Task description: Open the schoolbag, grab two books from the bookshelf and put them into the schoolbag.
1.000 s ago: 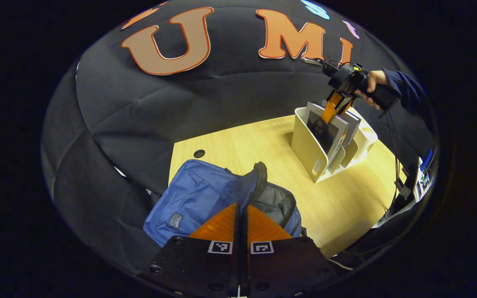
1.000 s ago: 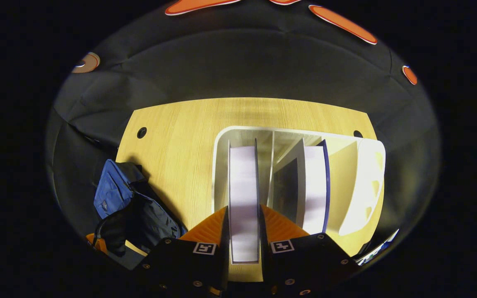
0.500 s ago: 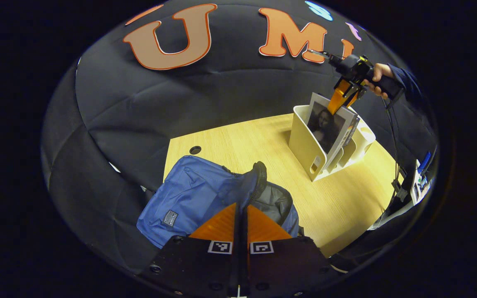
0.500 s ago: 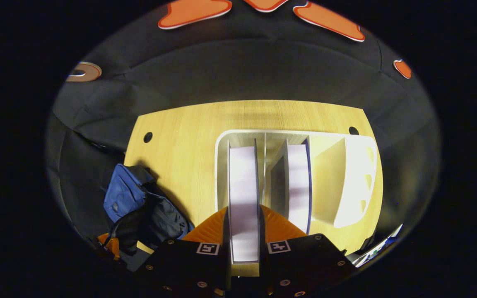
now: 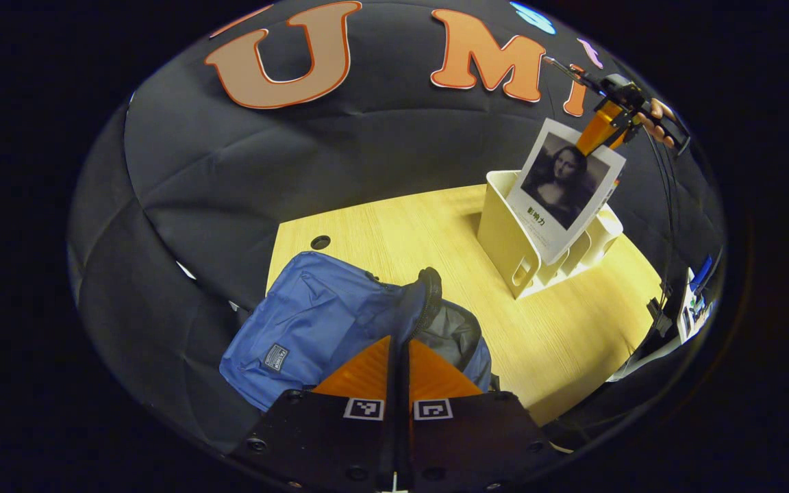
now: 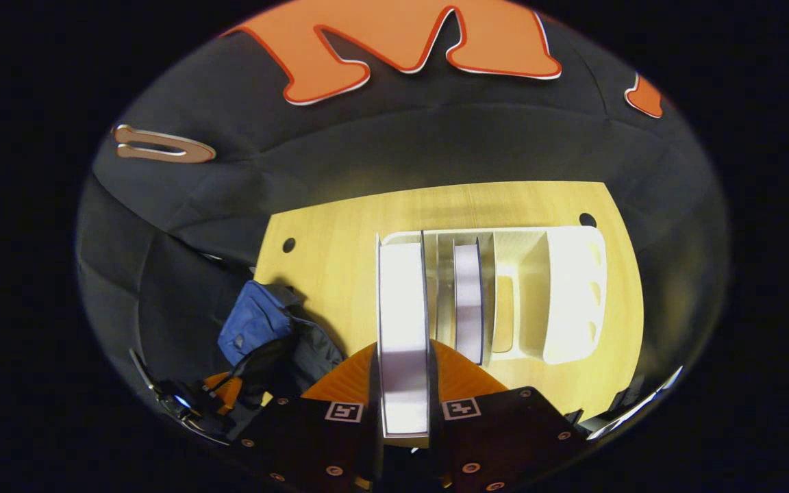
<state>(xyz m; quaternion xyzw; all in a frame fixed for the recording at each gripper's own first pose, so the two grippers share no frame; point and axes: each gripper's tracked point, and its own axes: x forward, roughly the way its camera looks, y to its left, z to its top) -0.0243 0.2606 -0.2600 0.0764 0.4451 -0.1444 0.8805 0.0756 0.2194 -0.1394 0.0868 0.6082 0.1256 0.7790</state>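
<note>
I'm seeing the table (image 5: 394, 236) w/ the blue schoolbag (image 5: 312, 329) lying open at its near-left edge. The white bookshelf (image 6: 572, 294) is sitting far right, one book (image 6: 468, 301) standing inside. My right gripper (image 6: 405, 383) is pinching the other book (image 5: 562, 185) by its top (hanging above the shelf, prob. clear of it). My left gripper (image 5: 400, 363) is hovering over the bag, fingers closed, empty.

Left gripper view sits low, close above the schoolbag (image 5: 319, 329), facing across the table (image 5: 435, 239) twd the bookshelf (image 5: 511, 246) farther off. Right gripper view looks steeply down on the bookshelf (image 6: 572, 287) from above, fairly near. Both share bookshelf, table, schoolbag (image 6: 257, 329).
</note>
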